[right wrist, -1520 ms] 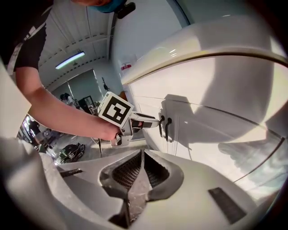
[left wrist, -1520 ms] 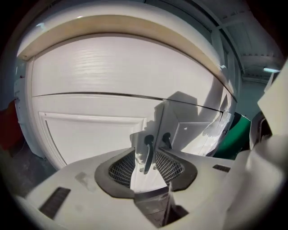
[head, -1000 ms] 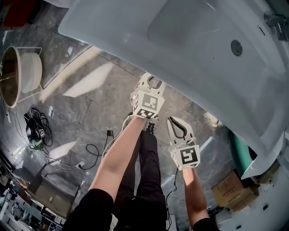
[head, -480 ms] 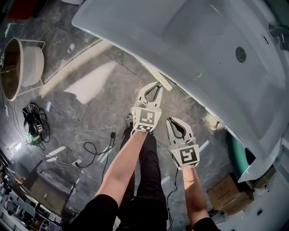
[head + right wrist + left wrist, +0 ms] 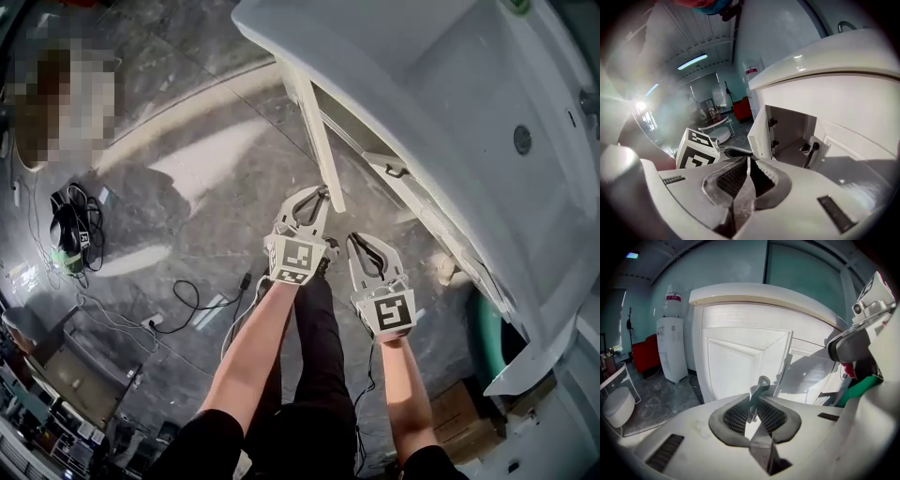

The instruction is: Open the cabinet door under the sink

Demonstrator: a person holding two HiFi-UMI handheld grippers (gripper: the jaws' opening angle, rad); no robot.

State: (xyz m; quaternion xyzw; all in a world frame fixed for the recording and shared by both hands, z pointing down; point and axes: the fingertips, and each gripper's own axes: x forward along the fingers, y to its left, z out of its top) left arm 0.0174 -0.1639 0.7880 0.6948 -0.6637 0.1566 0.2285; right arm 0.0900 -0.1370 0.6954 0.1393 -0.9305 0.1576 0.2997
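Note:
The white cabinet door (image 5: 314,131) under the sink (image 5: 450,84) stands swung out, edge-on in the head view. My left gripper (image 5: 317,197) is shut on the door's dark metal handle (image 5: 758,389) at its free edge; in the left gripper view (image 5: 753,404) the handle stands pinched between the pads, with the door panel (image 5: 736,364) behind. My right gripper (image 5: 364,244) hangs just right of the left one, shut with nothing in it (image 5: 747,165). In the right gripper view the open door (image 5: 759,133) shows the dark cabinet inside (image 5: 790,133).
A second, closed door with its own handle (image 5: 394,170) sits right of the opening. Cables (image 5: 70,246) lie on the grey floor at the left. A cardboard box (image 5: 469,412) and a green object (image 5: 487,328) are at the lower right. A water dispenser (image 5: 672,350) stands beside the cabinet.
My left gripper has drawn back from the cabinet with the handle in it, and the door has swung from nearly closed to wide open. The right gripper stayed shut beside it.

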